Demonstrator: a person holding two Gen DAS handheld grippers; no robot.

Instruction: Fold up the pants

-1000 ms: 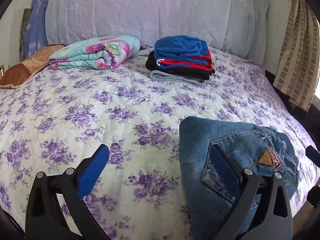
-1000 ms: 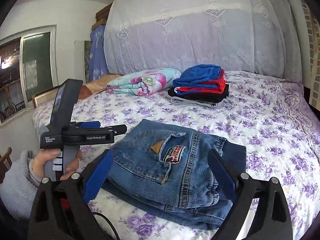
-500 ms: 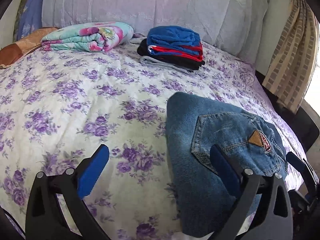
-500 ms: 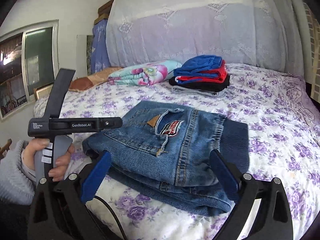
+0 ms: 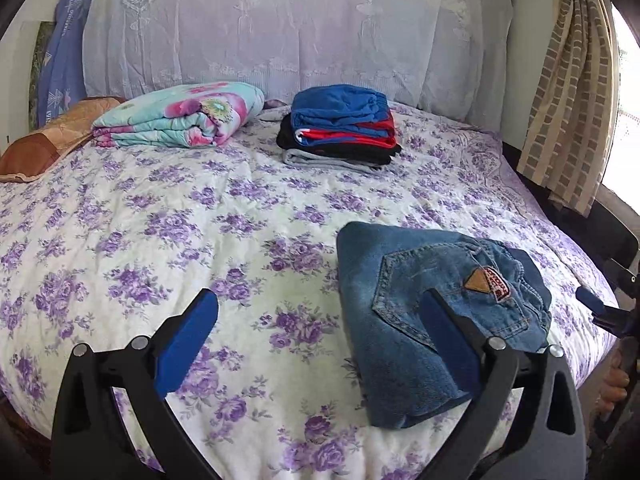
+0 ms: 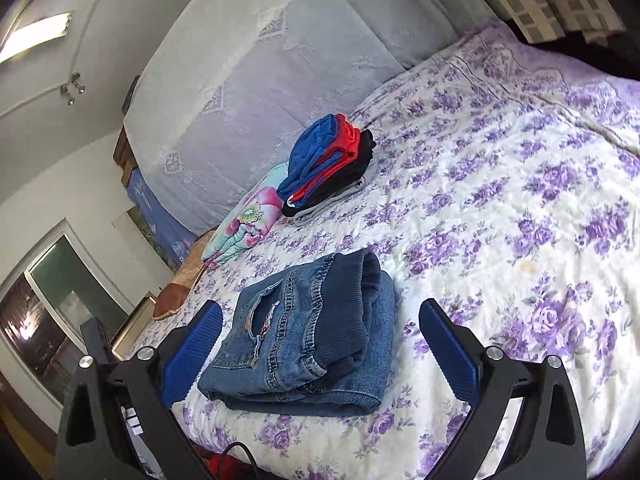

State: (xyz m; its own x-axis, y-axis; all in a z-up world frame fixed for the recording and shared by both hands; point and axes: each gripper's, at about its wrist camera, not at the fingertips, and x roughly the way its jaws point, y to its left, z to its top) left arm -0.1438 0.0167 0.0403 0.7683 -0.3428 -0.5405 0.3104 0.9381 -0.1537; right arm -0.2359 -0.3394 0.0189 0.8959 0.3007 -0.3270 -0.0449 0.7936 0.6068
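A pair of blue denim pants point(image 5: 432, 312) lies folded into a compact bundle near the front edge of the bed, back pocket and patch facing up. In the right wrist view the same pants point(image 6: 308, 340) show their dark ribbed waistband. My left gripper point(image 5: 320, 332) is open above the bedspread, its right finger point(image 5: 448, 340) in front of the pants' near edge. My right gripper point(image 6: 320, 344) is open and tilted, the pants seen between its fingers; I cannot tell whether they touch. Neither holds anything.
A stack of folded clothes point(image 5: 340, 132), blue on top, sits at the back by the headboard point(image 5: 280, 28). A rolled floral blanket point(image 5: 180, 120) and a brown pillow point(image 5: 52, 140) lie left of it. A curtain point(image 5: 564, 92) hangs at right. The right-hand gripper's tip point(image 5: 592, 306) shows at the bed's right edge.
The right wrist view has rolled strongly and swung right; the left hand and its gripper have nearly left that view. The left view has pulled back and up. The pants have stayed put.
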